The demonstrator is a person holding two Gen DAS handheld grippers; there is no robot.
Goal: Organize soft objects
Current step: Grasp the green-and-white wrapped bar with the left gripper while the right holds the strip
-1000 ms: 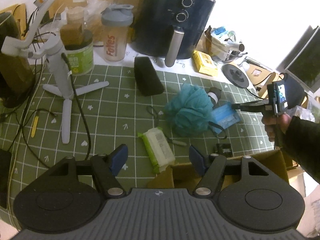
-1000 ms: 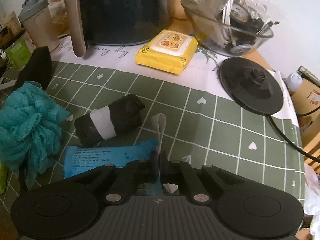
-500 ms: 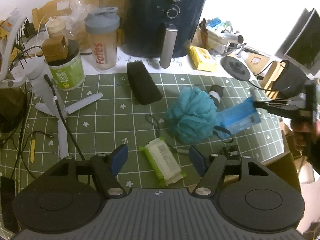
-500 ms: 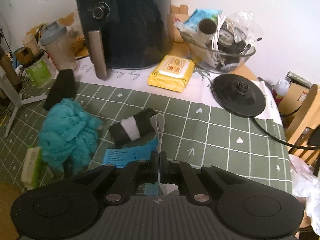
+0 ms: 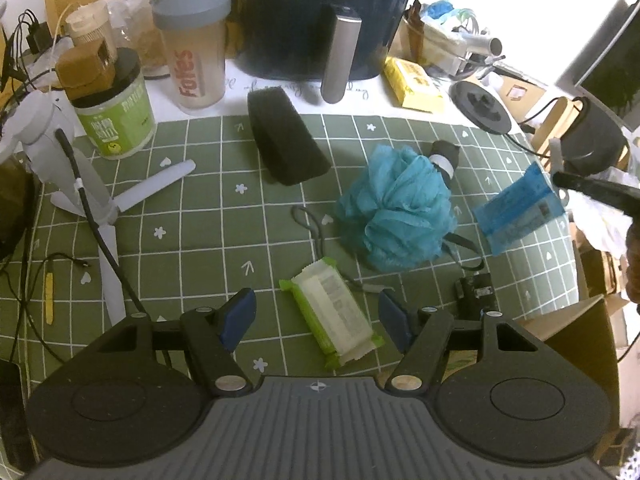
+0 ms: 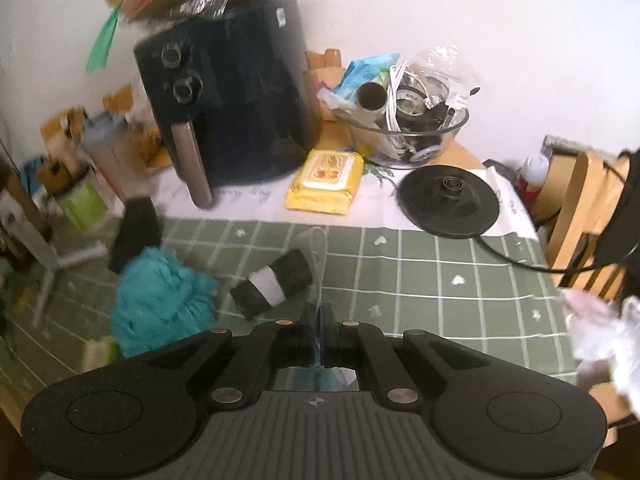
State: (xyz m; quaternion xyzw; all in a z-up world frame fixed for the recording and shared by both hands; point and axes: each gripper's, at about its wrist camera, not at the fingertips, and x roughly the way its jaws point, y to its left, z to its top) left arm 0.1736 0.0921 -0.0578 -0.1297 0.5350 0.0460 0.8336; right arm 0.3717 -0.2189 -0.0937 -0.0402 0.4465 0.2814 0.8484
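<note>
Right gripper pinched tight on blue packet, held in the air above the right edge of the green grid mat. Left gripper fingers wide, empty, over green wipes pack near mat's front edge. Teal bath pouf mid-mat, black roll touching it behind.

Place: a home, most likely a kitchen or dining corner — a crowded table against a white wall.
Appliance: a dark air fryer stands at the top centre of the left wrist view.
Kettle: a round black kettle base with its cord lies right of centre in the right wrist view.
Table cover: a green grid tablecloth with small hearts and flowers.
Small things: a shaker bottle at upper left, a yellow pack of wipes — and a glass bowl full of cables.
</note>
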